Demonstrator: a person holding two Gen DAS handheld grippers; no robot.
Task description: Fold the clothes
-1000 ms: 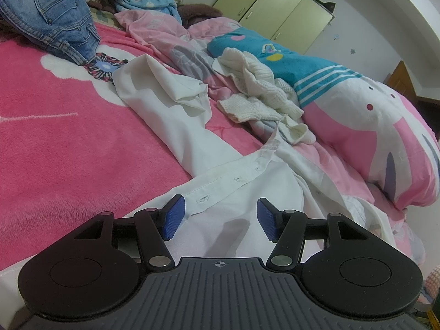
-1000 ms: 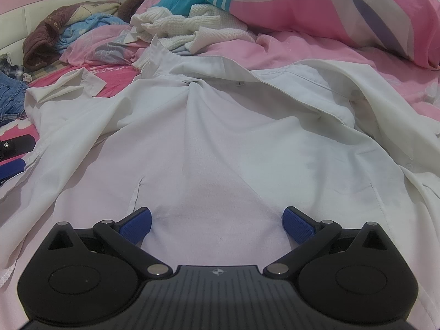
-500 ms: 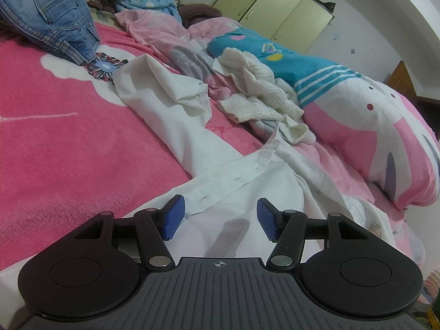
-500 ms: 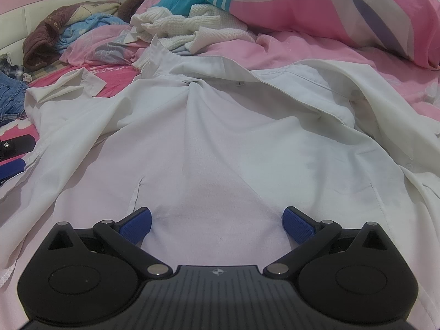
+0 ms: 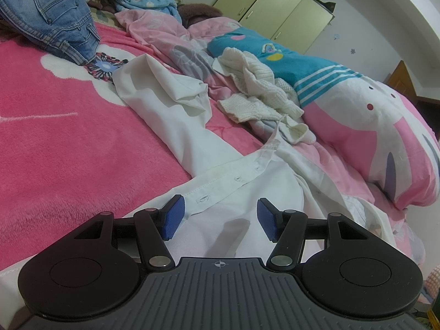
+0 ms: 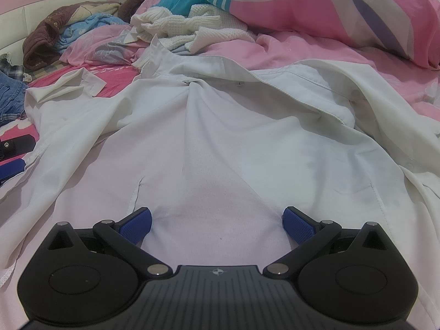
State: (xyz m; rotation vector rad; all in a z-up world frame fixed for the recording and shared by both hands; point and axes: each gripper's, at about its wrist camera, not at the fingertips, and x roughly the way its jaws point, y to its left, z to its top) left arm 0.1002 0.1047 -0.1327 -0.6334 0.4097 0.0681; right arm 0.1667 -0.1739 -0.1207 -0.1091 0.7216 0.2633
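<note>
A white button-up shirt (image 6: 220,137) lies spread on the bed, collar toward the far side, one sleeve (image 5: 170,110) stretched out over the pink blanket. My left gripper (image 5: 218,217) hovers open over the shirt's buttonhole placket (image 5: 228,178), its blue pads apart with only flat cloth below them. Over the shirt's lower back panel my right gripper (image 6: 217,227) stands wide open, nothing between its fingers. The left gripper's blue pad (image 6: 11,167) shows at the left edge of the right wrist view.
A pink fleece blanket (image 5: 55,143) covers the bed. Blue jeans (image 5: 52,16) and a heap of clothes lie at the head end. A white knit sweater (image 5: 255,93) and a large pink, white and teal quilt (image 5: 371,126) lie beyond the shirt. Yellow-green cabinets (image 5: 275,8) stand behind.
</note>
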